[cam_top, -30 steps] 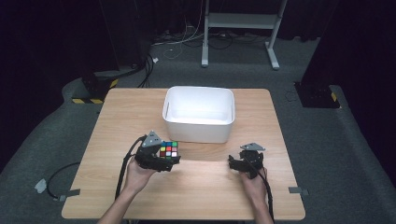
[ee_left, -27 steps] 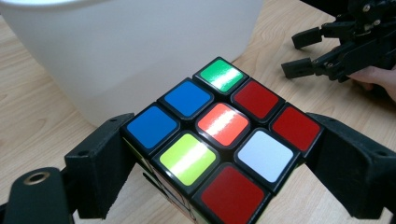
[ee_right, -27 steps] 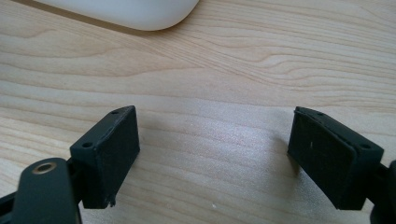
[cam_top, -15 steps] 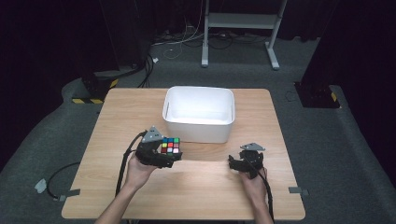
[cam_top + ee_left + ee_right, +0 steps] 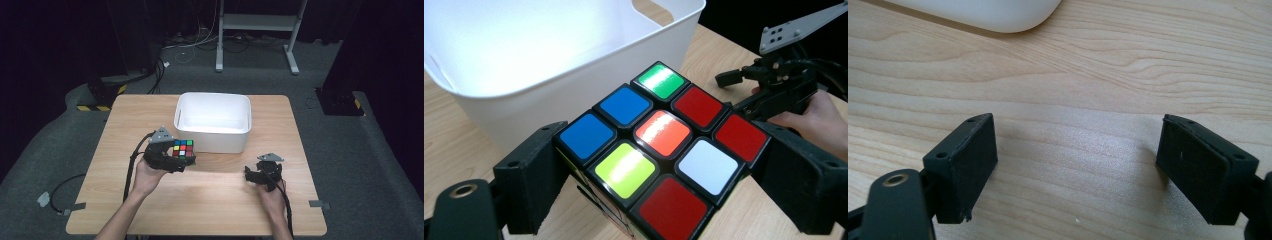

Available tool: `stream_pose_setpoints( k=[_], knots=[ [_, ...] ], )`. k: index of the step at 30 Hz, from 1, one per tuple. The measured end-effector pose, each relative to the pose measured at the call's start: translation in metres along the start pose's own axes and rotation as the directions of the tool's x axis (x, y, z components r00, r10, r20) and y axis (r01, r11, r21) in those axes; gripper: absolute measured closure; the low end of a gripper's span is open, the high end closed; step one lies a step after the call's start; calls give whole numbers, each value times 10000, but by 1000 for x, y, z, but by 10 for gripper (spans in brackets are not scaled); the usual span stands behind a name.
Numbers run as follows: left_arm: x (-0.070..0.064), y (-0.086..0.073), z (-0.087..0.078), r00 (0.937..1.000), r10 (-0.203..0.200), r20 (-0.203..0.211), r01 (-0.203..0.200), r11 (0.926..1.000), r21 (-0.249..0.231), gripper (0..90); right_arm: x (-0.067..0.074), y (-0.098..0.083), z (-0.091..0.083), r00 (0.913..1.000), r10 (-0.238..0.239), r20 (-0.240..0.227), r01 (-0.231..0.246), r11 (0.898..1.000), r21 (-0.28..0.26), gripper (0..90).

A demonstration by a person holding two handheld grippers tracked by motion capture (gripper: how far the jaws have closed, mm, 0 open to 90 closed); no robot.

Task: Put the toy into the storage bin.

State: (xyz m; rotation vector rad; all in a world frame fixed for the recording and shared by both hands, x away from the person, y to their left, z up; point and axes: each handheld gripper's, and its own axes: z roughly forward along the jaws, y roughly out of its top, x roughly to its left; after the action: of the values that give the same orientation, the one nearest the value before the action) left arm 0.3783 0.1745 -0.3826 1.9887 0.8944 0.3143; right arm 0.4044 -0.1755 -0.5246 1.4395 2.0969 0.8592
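1. Both forearms are left bare; no sleeves are seen.
2. The left gripper [image 5: 184,161] is made of black blocks (screw holes are seen).
3. The right gripper [image 5: 252,173] is topped by a grey three-cornered plate.

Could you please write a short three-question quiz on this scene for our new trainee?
1. True or false: the left gripper is shut on the cube.
2. The centre sticker on the cube's top face, in the left gripper view, is: A) white B) orange C) blue
3. Fill in: the right gripper has its jaws ____, with bare table between them.

Key:
1. True; a jaw presses on each side of the cube, beside the bin.
2. B.
3. Open.
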Motion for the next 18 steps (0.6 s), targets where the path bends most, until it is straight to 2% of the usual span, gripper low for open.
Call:
stream_pose_setpoints(
  k=[8,18],
  knots=[
    [1,21,-8,9997,136,200,-132,9997,-195,125,0,0,0,10000,1,-2,-1,10000,0,162],
    [6,33,-9,9989,-20,477,35,9995,-322,125,0,0,0,10000,-7,-19,7,10000,-7,162]
  ],
)
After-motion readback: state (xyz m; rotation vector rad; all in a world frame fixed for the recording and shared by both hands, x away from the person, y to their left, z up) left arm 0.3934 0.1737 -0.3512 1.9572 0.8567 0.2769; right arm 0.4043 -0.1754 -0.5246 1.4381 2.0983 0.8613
